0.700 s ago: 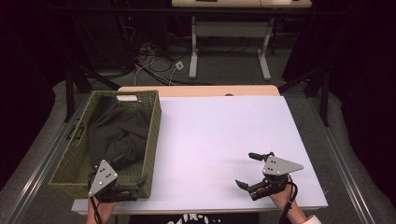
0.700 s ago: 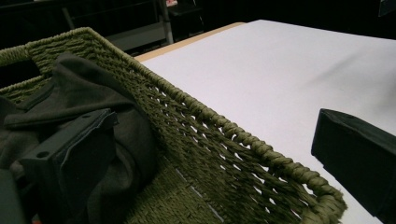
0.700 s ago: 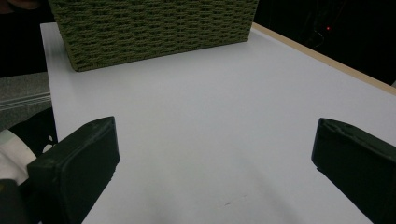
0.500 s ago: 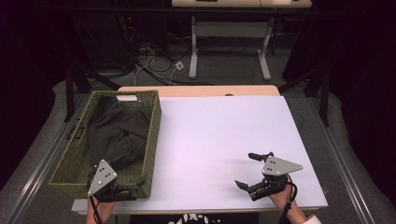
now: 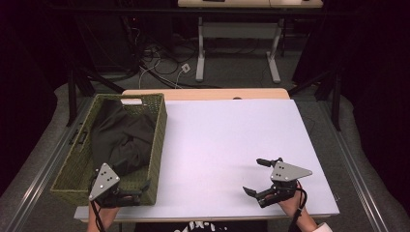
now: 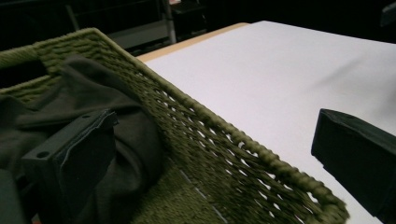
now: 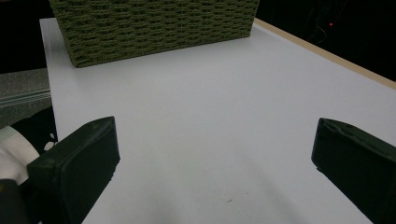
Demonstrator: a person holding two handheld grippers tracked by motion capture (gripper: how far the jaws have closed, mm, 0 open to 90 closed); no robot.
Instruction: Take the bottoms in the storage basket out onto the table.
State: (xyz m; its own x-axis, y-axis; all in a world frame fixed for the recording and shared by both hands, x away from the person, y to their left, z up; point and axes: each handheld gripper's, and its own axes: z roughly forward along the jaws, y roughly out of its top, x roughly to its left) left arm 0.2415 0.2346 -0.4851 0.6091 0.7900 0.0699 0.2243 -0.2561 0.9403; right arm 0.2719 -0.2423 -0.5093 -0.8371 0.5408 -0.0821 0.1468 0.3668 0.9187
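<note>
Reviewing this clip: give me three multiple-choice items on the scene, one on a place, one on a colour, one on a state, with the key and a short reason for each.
1. Where on the table does the basket stand?
A. at its left side
B. in its middle
C. at its far right corner

2. What colour is the basket?
A. red
B. olive green
C. white

3. How does the left gripper stand at the basket's near right corner?
A. shut on the cloth
B. open, with the basket's wall between its fingers
C. lying flat on the table

Key:
1. A, since the high view shows the basket along the table's left edge.
2. B, since its woven wall is olive green in all views.
3. B, since the left gripper view has one finger inside, over the dark cloth, and the other outside over the table, both clear of the wall.
</note>
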